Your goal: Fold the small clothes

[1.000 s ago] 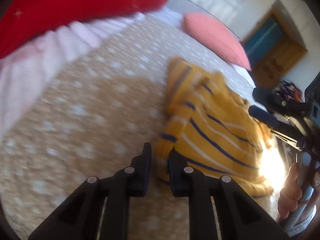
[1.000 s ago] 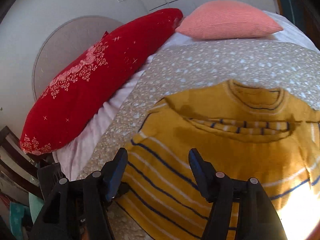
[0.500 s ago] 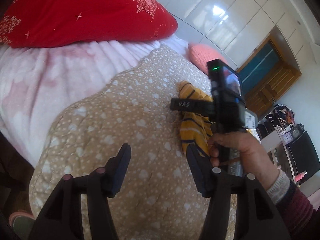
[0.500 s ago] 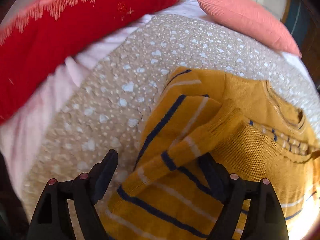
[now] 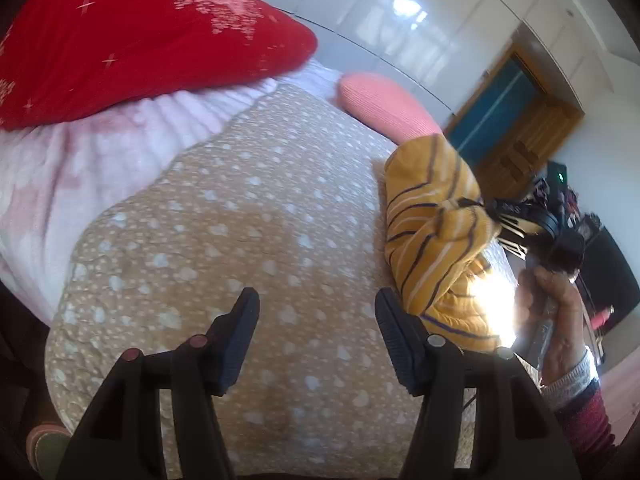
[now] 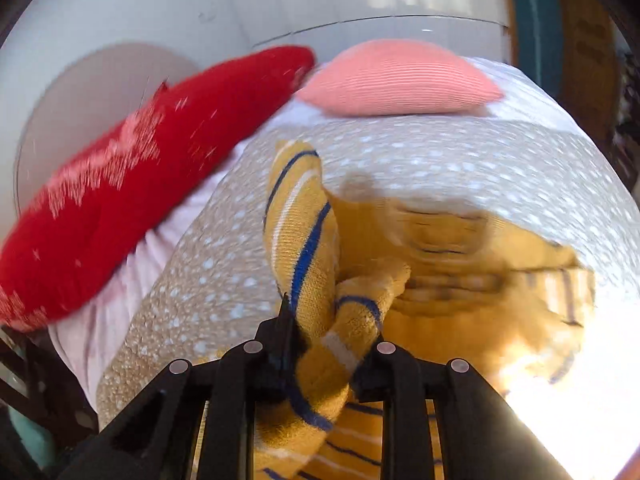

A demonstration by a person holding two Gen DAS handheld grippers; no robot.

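A small yellow sweater with blue and white stripes [image 6: 460,280] lies on the beige spotted blanket [image 5: 240,220]. My right gripper [image 6: 328,328] is shut on the sweater's left edge and sleeve [image 6: 304,248] and lifts that side up. In the left wrist view the lifted sweater [image 5: 432,216] hangs from the right gripper [image 5: 492,212] at the right. My left gripper [image 5: 316,320] is open and empty, held over bare blanket to the left of the sweater.
A long red pillow [image 5: 120,40] lies along the bed's far left side on pink bedding [image 5: 80,152]. A pink cushion [image 6: 396,76] sits at the head of the bed. A wooden door [image 5: 520,120] stands beyond. Strong sun glare [image 6: 560,380] covers the sweater's lower right.
My right gripper has shut on the sweater's left side and lifted it. My left gripper let go a second ago, opened and drew back to the left.
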